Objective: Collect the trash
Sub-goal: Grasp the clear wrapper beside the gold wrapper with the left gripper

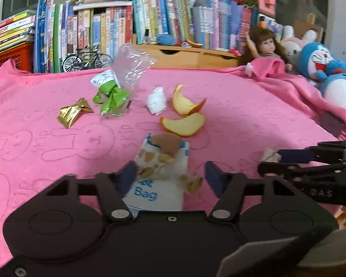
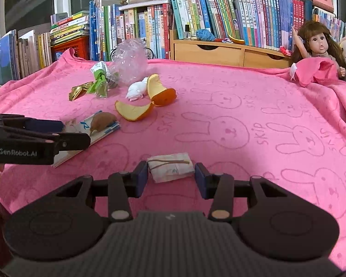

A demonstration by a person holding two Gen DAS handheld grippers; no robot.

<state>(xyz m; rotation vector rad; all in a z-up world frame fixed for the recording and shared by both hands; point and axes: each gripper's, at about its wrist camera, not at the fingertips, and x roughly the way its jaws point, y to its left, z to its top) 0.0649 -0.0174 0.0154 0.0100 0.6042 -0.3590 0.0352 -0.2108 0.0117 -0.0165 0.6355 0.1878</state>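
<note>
With the left gripper [image 1: 170, 175] spread loosely around the white bag [image 1: 160, 173] on the pink blanket [image 1: 242, 115] and the right gripper [image 2: 171, 176] open around a folded paper [image 2: 170, 166], either could slip free if lifted before the pads press in

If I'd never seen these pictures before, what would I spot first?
Probably the bright pink bunny blanket covering everything, with the orange peels and crumpled wrappers scattered at its middle. Next, the doll peeking over the blanket's far right edge in front of the books. Up close, the right gripper straddles a small folded paper packet.
</note>
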